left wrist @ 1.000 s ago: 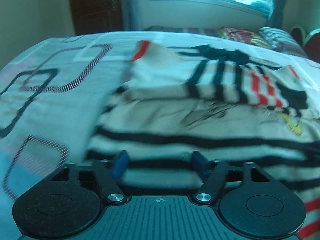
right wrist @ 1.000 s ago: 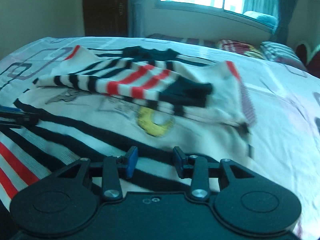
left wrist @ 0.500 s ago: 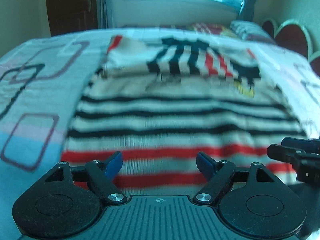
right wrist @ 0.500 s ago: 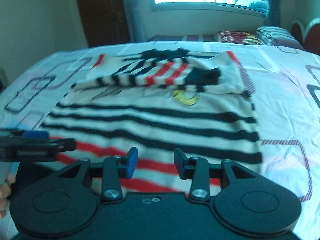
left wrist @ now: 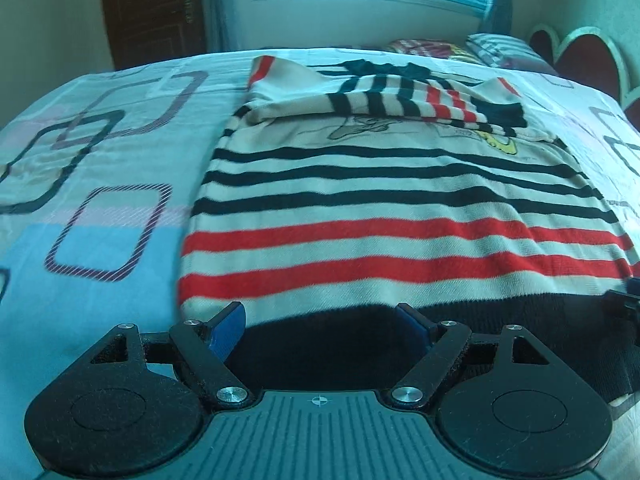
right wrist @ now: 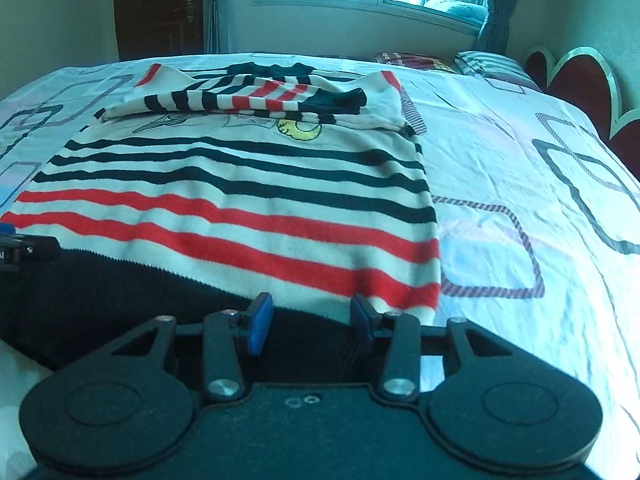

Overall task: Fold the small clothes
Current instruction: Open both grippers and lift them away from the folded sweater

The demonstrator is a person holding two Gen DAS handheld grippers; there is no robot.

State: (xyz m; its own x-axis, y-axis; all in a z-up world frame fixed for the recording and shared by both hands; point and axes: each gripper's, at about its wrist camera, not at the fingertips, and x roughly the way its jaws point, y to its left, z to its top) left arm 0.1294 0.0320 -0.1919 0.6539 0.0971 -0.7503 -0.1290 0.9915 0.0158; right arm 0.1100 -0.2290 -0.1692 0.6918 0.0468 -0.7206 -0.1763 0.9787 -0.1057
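A small cream sweater (left wrist: 392, 208) with black and red stripes and a black hem lies flat on the bed; it also shows in the right wrist view (right wrist: 240, 200). Its sleeves (left wrist: 420, 100) are folded across the chest at the far end. My left gripper (left wrist: 320, 326) is open at the hem's near left corner, jaws wide over the black band. My right gripper (right wrist: 306, 318) is open at the hem's near right corner. Each gripper's tip shows at the edge of the other's view (left wrist: 624, 308) (right wrist: 24, 248).
The bed sheet (left wrist: 100, 200) is pale blue and white with rectangle prints. Pillows (right wrist: 480, 64) lie at the far end under a window. A red heart-shaped headboard (right wrist: 576, 80) stands at the right. A dark wooden door (left wrist: 152, 12) is at the back left.
Both grippers have pulled back from the sleeves at the chest down to the sweater's black hem. The sleeves stay folded across the chest. Both grippers stay open.
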